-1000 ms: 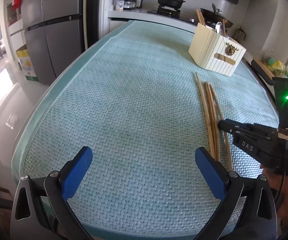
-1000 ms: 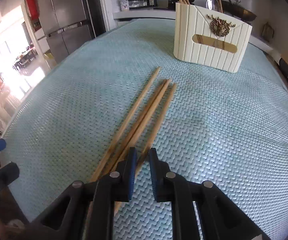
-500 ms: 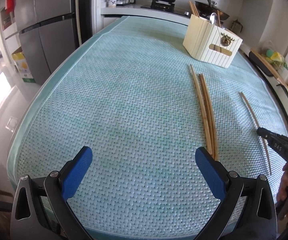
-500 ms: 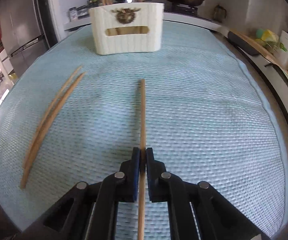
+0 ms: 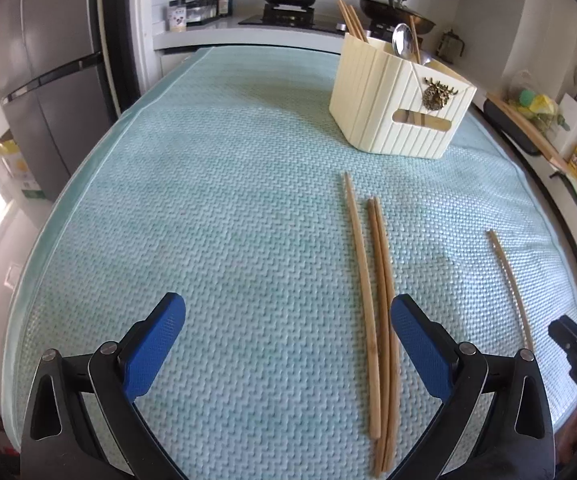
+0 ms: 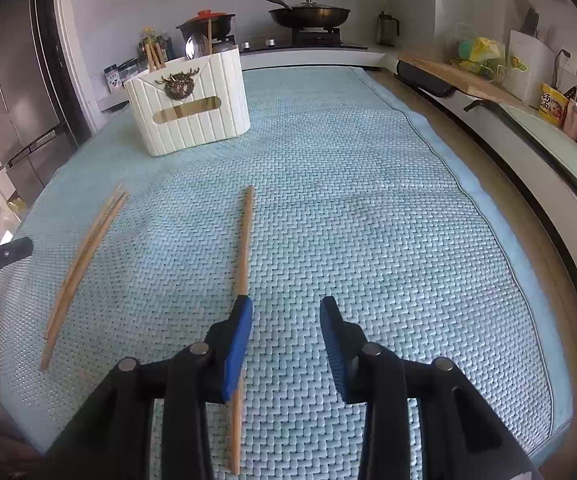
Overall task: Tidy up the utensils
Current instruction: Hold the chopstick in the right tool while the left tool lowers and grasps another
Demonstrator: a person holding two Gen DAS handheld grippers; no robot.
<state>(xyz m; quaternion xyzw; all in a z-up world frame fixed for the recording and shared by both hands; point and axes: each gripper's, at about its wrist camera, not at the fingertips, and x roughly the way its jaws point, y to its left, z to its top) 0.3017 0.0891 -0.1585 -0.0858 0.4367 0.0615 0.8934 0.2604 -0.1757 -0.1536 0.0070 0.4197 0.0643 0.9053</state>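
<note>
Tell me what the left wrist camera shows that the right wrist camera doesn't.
Only the left wrist view shows the left tongs wide open over the mat, three chopsticks lying apart as countable sticks, and the fridge's full front.

Only the right wrist view shows the right tongs opening, the single chopstick lying on the mat beside the left pad, and the mat's right edge.

Both show the cream utensil holder, the teal mat and the stove pots.

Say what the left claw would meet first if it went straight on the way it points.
Probably the bare woven pale-green table mat: the left claw points downward at it. The three wooden chopsticks lie just off its right finger, likely missed.
</note>
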